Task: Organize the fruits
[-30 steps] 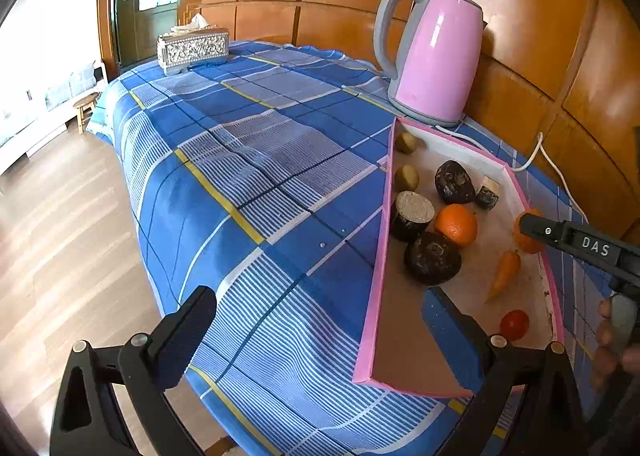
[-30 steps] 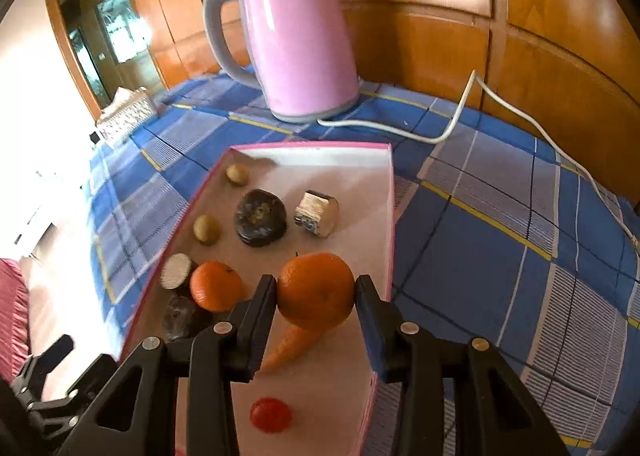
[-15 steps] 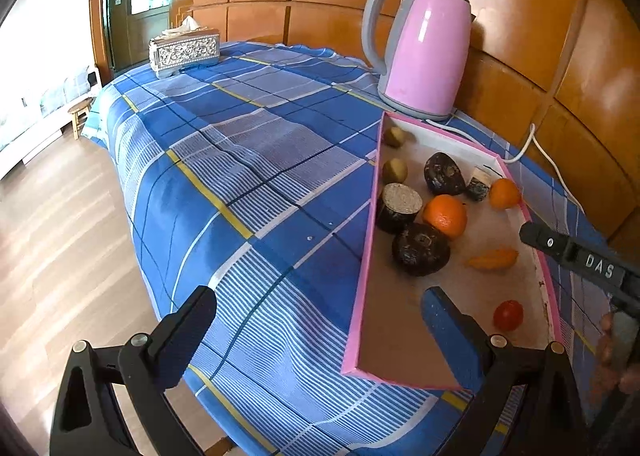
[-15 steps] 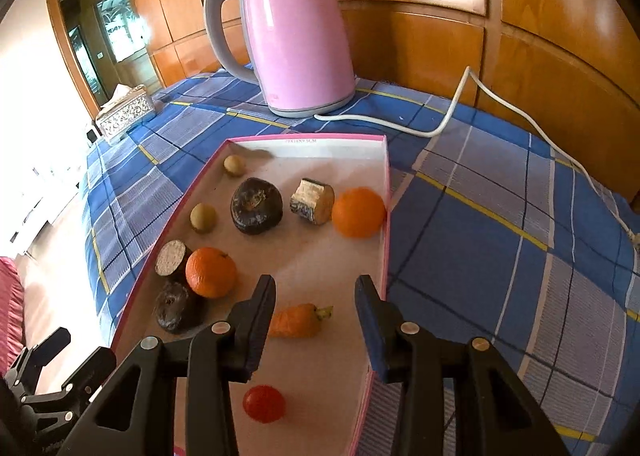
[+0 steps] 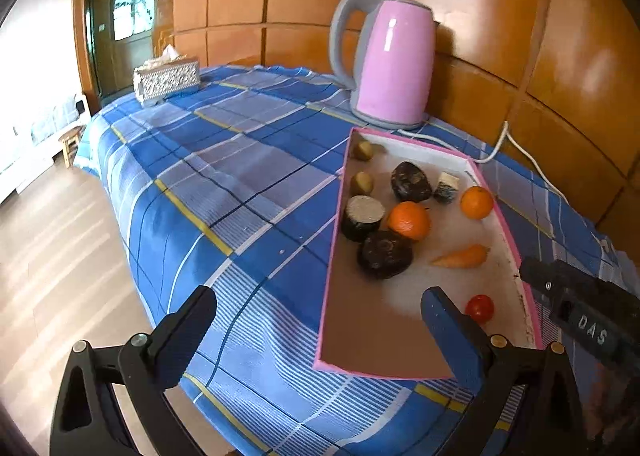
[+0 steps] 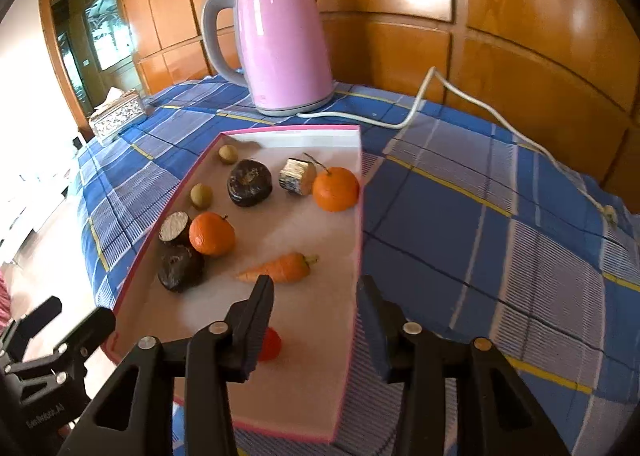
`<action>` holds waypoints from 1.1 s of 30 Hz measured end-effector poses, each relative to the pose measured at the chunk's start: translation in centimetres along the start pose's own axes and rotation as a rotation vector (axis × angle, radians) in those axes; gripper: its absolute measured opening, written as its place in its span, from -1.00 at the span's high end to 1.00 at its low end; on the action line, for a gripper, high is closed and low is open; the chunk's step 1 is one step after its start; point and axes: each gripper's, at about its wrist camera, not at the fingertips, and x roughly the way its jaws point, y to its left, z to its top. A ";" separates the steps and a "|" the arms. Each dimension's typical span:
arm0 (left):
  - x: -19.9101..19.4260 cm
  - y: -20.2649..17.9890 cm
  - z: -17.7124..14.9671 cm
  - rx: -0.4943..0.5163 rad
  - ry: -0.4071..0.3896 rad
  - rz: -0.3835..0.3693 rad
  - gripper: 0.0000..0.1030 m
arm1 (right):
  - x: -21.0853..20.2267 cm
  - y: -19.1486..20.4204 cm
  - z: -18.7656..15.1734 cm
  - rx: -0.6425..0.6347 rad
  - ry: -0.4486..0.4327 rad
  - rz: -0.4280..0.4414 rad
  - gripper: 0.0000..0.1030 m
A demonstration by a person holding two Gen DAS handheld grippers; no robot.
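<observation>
Right wrist view: right hand-held gripper (image 6: 316, 310) has just been opening, nothing between its jaws, over the near end of the shallow pink-rimmed cardboard tray (image 6: 357, 264), so I'd straddle the small orange carrot (image 6: 280, 268) across its thick middle before squeezing.

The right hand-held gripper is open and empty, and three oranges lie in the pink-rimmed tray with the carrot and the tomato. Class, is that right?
Not quite: two oranges, not three. The right wrist view shows one orange by the tray's right rim and another orange near its left rim. The right hand-held gripper is open and empty; the carrot and tomato lie there.
</observation>
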 end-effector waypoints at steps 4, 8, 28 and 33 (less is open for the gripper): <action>-0.9 -0.7 0.0 0.029 -0.027 -0.015 -0.99 | -1.5 -0.1 -1.1 0.004 -0.032 -0.049 -0.03; -1.7 -0.9 -0.1 0.035 -0.040 -0.039 -0.99 | -3.1 -0.8 -2.5 0.038 -0.067 -0.104 -0.18; -3.2 -2.5 -0.3 0.084 -0.067 -0.005 -0.99 | -5.6 -2.3 -5.5 0.102 -0.095 -0.195 -0.19; -3.3 -2.1 -0.2 0.062 -0.084 -0.008 -0.99 | -5.6 -1.8 -5.6 0.082 -0.098 -0.194 -0.19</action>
